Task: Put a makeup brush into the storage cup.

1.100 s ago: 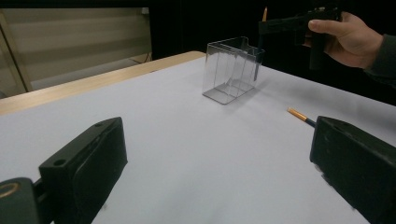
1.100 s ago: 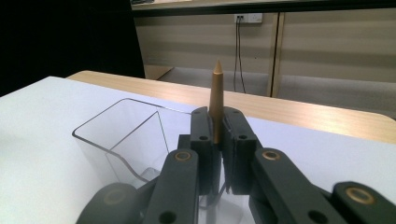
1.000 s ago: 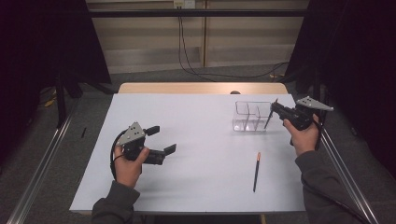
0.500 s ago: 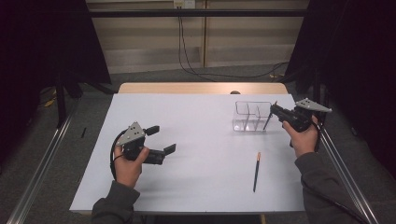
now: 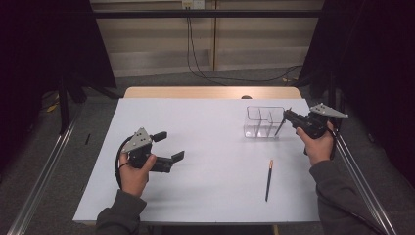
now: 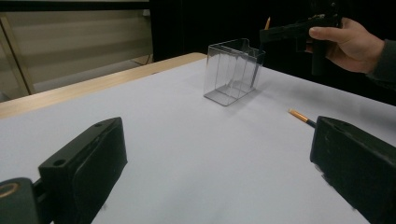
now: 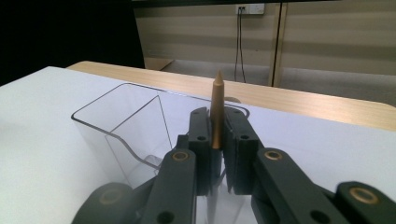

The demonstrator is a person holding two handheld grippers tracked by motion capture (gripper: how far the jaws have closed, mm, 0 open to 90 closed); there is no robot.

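The right gripper [image 5: 288, 116] is held above the right side of the white table [image 5: 210, 147], at the clear plastic organizer [image 5: 264, 122], and its jaws are clamped on a pencil [image 7: 216, 109]. In the right gripper view the pencil stands almost upright between the two black jaws, with its sharpened tip pointing up, and the organizer with its inner dividers is directly behind and below the jaws. In the high view the lower part of this pencil goes down from the gripper to the right end of the organizer; if it touches the wall there, the pictures do not let one tell. The left gripper [image 5: 169, 147] is held over the left part of the table, well apart from the organizer, and its jaws stand wide apart with nothing between them. A second pencil [image 5: 268, 179] lies flat on the table nearer to the person, between the two hands, not touched by any gripper.
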